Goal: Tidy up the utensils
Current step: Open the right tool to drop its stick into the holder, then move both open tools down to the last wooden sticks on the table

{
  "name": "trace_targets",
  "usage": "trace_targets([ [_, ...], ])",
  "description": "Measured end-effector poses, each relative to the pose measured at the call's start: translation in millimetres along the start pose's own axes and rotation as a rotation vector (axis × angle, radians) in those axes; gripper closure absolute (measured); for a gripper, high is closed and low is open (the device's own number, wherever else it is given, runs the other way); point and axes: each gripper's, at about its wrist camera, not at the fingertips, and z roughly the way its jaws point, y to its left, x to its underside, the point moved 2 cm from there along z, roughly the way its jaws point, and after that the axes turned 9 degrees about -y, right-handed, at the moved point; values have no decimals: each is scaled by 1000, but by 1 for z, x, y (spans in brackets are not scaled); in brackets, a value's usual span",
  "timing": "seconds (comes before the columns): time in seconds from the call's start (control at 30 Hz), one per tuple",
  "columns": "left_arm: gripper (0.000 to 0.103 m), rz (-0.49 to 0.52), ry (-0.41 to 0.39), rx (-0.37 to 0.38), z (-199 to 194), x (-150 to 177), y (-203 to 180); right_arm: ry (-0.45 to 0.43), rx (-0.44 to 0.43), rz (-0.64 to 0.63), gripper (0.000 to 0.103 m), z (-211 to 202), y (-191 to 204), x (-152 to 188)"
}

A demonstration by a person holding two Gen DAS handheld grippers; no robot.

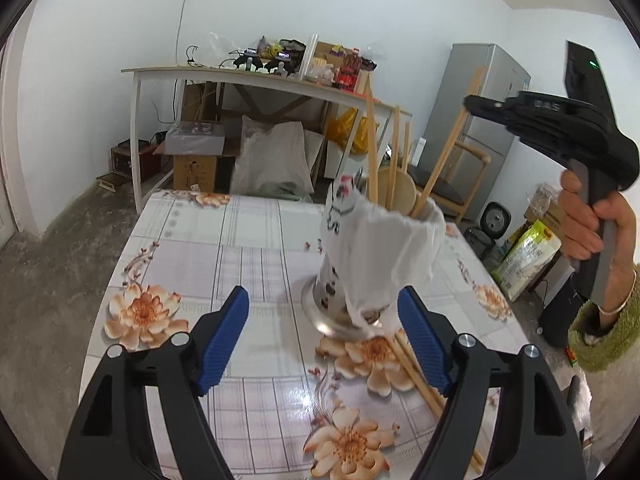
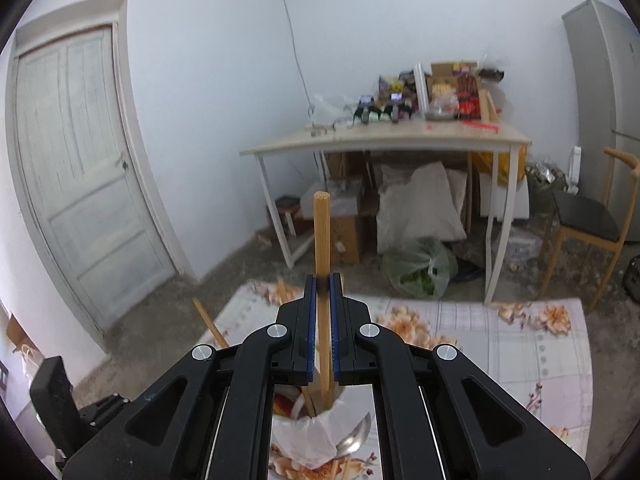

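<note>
Fingers [image 2: 310,336] of the right gripper [image 2: 323,284] clamp a chopstick [image 2: 321,232]; only the left wrist view shows the left gripper [image 1: 324,300] gaping.

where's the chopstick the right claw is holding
In the right wrist view the chopstick stands upright, pinched in the right claw, directly over the white-wrapped utensil holder on the floral table.

Table [image 1: 192,248] with floral-print cover; on it: a bag-lined utensil holder [image 1: 360,264] on metal base, loose chopsticks [image 1: 416,376] beside it.
</note>
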Motion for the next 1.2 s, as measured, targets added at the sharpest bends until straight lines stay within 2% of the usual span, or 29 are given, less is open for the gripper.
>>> trace_targets([
  [0.1, 28, 1, 7, 1, 0, 5, -3, 42, 12, 9, 97, 8, -2, 9],
  [0.23, 28, 18, 12, -2, 4, 8, -8, 46, 9, 65, 84, -1, -13, 10],
  [0.37, 27, 36, 15, -14, 6, 12, -12, 23, 13, 102, 82, -23, -22, 15],
  [0.47, 26, 52, 32, -34, 11, 17, -12, 43, 16, 138, 81, -40, -30, 34],
  [0.53, 26, 61, 44, -48, 14, 20, -11, 95, 23, 160, 81, -43, -34, 56],
  [0.7, 25, 89, 87, -73, 25, 33, -11, 355, 30, 181, 80, -31, -36, 152],
  [0.83, 25, 98, 130, -81, 32, 44, -11, 489, 26, 186, 87, -23, -26, 211],
  [0.97, 25, 92, 158, -82, 37, 52, -12, 532, 5, 166, 90, -18, -16, 233],
  [1.2, 25, 95, 181, -91, 41, 59, -14, 533, -8, 124, 95, -14, -14, 237],
])
